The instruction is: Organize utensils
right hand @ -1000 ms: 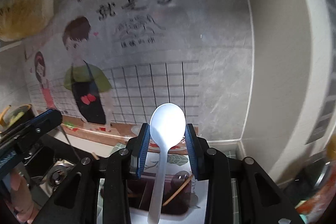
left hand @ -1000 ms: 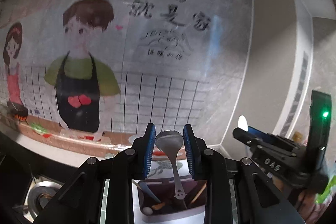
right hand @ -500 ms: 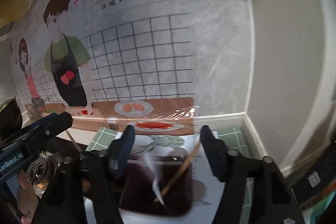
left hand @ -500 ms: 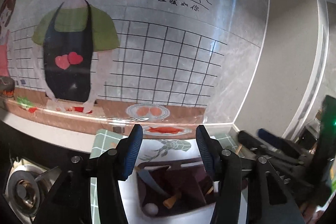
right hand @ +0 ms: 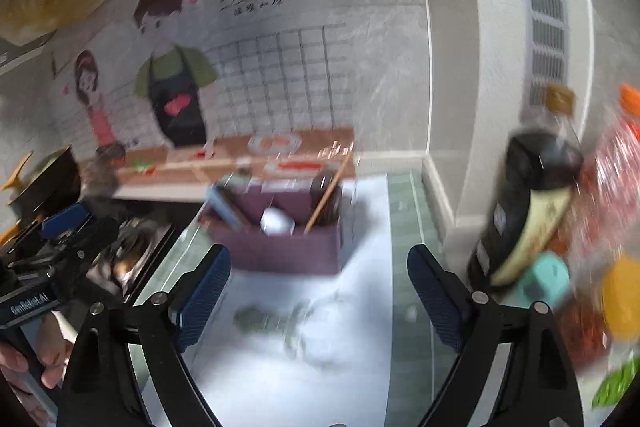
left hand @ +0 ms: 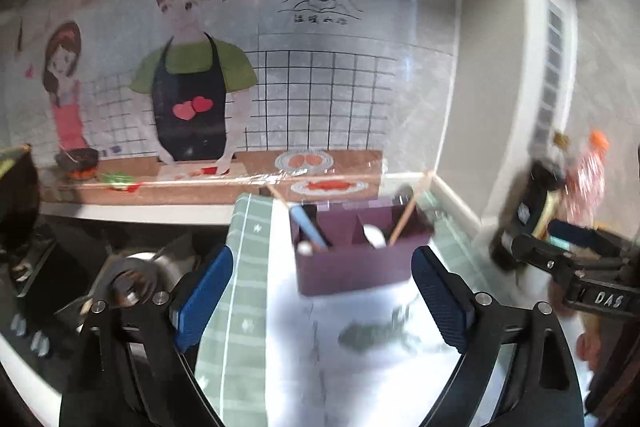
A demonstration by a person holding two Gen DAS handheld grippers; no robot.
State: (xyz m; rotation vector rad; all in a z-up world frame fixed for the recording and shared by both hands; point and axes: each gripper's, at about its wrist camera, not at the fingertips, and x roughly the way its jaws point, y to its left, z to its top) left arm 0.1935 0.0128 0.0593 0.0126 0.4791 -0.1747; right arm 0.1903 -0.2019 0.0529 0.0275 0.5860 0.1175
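A purple utensil box [left hand: 356, 263] stands on the white and green mat [left hand: 248, 311] by the wall. It holds a white spoon [left hand: 374, 235], a blue-handled utensil [left hand: 308, 229] and wooden chopsticks [left hand: 408, 215]. My left gripper [left hand: 320, 295] is open and empty, just in front of the box. In the right wrist view the box [right hand: 280, 247] holds the white spoon [right hand: 276, 221] and chopsticks [right hand: 326, 199]. My right gripper [right hand: 318, 283] is open and empty, in front of the box. Both views are blurred by motion.
A stove burner [left hand: 132, 279] lies left of the mat. A dark sauce bottle [right hand: 520, 203], a red bottle [right hand: 612, 163] and a teal cap [right hand: 544, 279] stand at the right by the wall. The cartoon wall sticker [left hand: 192, 67] backs the counter.
Both grippers let their spoons drop into the box, opened wide, and pulled back and down from above the box to in front of it.
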